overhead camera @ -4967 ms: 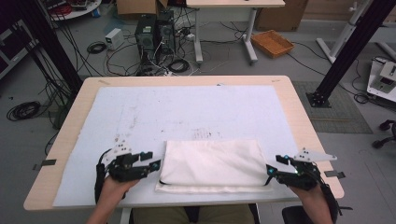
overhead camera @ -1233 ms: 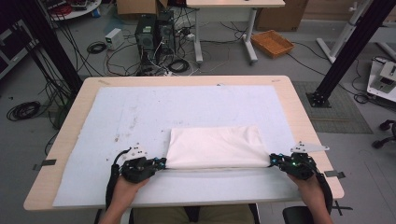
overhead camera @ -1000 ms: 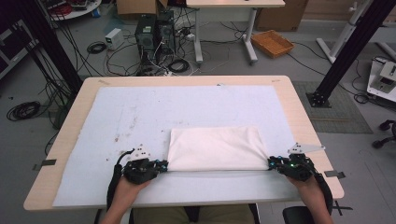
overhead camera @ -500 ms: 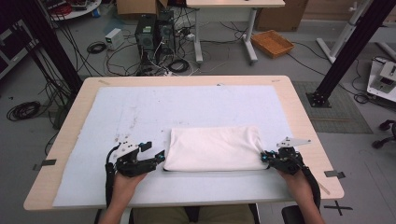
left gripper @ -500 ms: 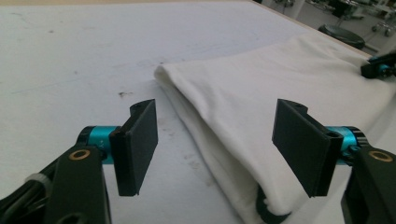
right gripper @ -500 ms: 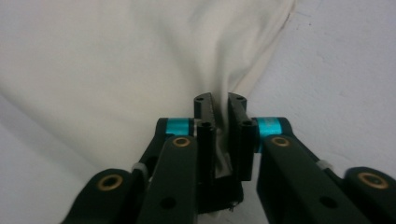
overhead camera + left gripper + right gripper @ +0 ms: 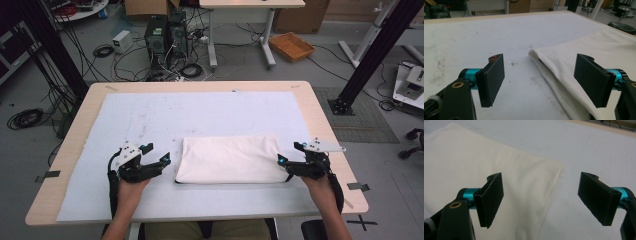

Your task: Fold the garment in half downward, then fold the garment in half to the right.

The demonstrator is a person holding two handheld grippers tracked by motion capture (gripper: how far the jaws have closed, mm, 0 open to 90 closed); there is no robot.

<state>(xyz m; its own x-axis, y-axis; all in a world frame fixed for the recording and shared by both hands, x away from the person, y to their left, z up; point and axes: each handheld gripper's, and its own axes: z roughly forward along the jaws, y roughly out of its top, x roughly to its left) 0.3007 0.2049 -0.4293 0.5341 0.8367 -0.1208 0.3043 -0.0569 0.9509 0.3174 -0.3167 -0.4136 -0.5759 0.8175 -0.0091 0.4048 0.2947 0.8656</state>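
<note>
A cream cloth [image 7: 230, 159] lies folded into a flat rectangle on the white mat [image 7: 200, 115], toward the table's near edge. My left gripper [image 7: 161, 162] hovers just off the cloth's left edge. Its jaws have just been opening and stand open, and the cloth's folded edge [image 7: 554, 75] runs up between them, untouched by the pads. My right gripper [image 7: 284, 161] is at the cloth's right edge. Its jaws have just been opening too and stand wide, above the cloth's corner [image 7: 541, 182] without pressing on it.
The wooden table [image 7: 85, 102] carries the white mat, which is stained in places. Beyond the far edge the floor holds computer towers [image 7: 165, 35], tangled cables and a wicker basket [image 7: 291, 46]. A black post [image 7: 372, 55] stands at the right.
Both grippers let go of the folded cloth's near edge and lifted back from it, the left one moving outward to the left. The cloth, folded further since five seconds ago, now lies still.
</note>
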